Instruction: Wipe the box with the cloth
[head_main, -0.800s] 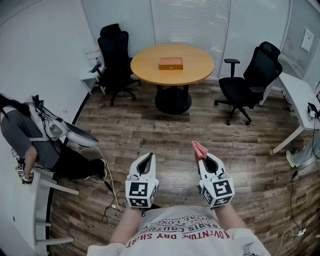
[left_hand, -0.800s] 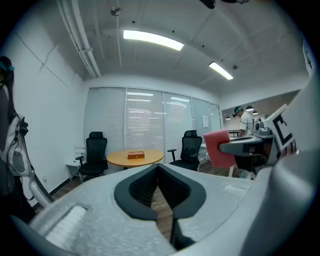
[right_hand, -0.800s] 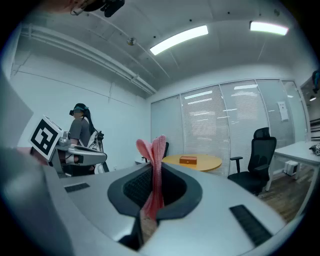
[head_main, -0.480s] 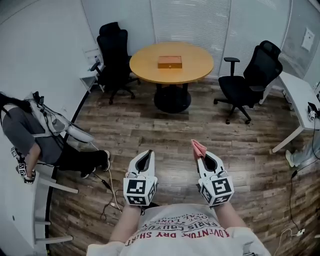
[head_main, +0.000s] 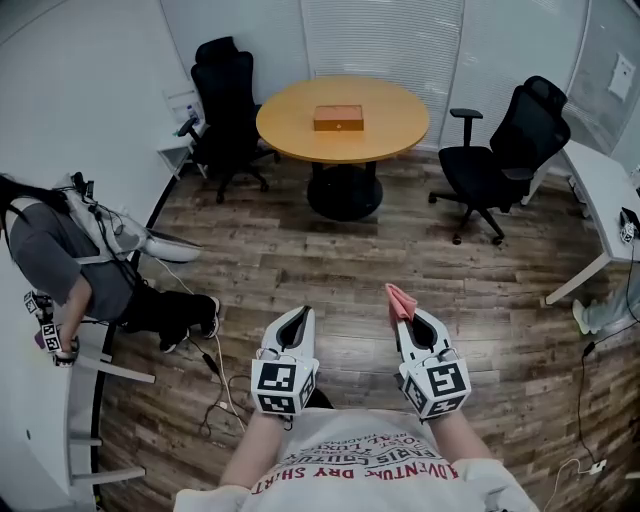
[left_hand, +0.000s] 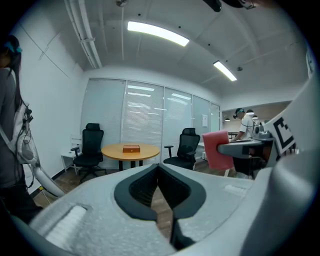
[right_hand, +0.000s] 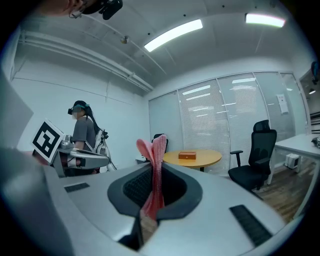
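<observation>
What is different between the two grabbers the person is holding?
The right gripper holds a pink cloth; the left gripper holds nothing. The right gripper's jaws pinch the cloth between them; the left gripper's jaws meet tip to tip. Both are white and point toward the table.

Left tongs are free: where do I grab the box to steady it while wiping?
Probably its left end, coming from the left side: the box lies flat and low, long side toward you, so the left tongs could span its short width, leaving the top free for the cloth.
</observation>
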